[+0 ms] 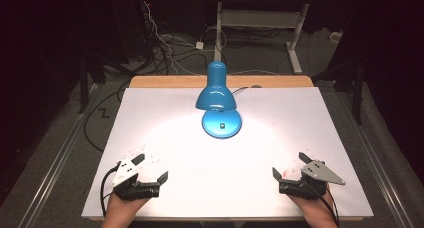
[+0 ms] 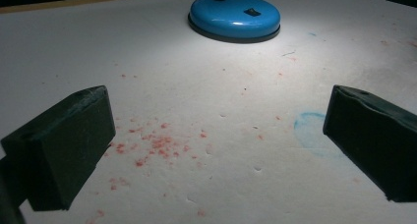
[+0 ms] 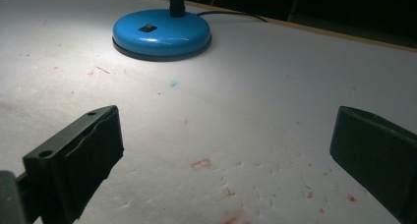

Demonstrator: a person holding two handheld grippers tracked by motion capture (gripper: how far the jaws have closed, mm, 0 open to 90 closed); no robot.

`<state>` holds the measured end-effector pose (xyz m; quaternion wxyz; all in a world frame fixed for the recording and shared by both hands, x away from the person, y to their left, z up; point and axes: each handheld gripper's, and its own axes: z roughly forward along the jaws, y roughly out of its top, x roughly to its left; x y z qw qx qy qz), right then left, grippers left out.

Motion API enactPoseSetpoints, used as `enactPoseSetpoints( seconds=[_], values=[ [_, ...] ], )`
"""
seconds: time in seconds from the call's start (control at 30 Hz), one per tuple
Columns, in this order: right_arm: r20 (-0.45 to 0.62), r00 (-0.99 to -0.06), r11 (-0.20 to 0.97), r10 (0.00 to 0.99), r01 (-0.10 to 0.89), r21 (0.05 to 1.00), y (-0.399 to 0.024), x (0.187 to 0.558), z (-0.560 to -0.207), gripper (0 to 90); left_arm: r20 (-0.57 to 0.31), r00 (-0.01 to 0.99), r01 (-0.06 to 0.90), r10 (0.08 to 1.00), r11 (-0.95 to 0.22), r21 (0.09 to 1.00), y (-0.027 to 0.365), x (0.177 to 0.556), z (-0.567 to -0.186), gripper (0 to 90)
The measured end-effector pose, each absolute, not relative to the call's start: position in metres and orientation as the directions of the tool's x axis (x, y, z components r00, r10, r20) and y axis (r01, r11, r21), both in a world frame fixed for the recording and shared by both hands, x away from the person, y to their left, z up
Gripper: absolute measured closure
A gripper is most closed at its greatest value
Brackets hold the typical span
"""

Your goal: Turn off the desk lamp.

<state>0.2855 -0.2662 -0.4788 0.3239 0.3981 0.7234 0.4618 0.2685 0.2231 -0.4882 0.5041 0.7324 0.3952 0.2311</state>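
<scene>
A person is resting two grippers at the bottom of the high view on a white sheet [image 1: 280,133] covering the table. At lower left, the left gripper [image 1: 152,169] is sitting with jaws spread wide, holding and gripping nothing. At upper centre, a blue lamp [image 1: 216,90] is standing lit, its base [image 1: 221,123] well apart from both grippers. At lower right, the right gripper [image 1: 290,165] is likewise gaping wide and empty. The switch [image 3: 145,27] on the base is probably the target, though it is small. Reaching it well means approaching slowly and pressing gently with one jaw tip, steadying the base.
</scene>
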Motion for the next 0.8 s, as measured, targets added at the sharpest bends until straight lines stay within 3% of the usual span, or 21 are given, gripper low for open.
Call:
enactPoseSetpoints(
  seconds=[0.13, 0.57, 0.8],
  values=[
    [-0.113, -0.487, 0.276, 0.866, 0.278, 0.92, -0.2681, 0.2885, -0.4821, 0.4, -0.035, 0.581, 0.32, 0.813, -0.189, 0.928, 0.221, 0.2691, -0.4874, 0.0],
    [-0.103, -0.485, 0.263, 0.868, 0.275, 0.925, -0.2694, 0.2862, -0.4818, 0.6, -0.083, 0.594, 0.359, 0.8, -0.171, 0.917, 0.2229, 0.2691, -0.4909, 0.0],
    [-0.121, -0.506, 0.294, 0.854, 0.277, 0.915, -0.2652, 0.2852, -0.4817, 5.2, -0.078, 0.596, 0.354, 0.799, -0.175, 0.919, 0.222, 0.2692, -0.4907, 0.0]
  ],
)
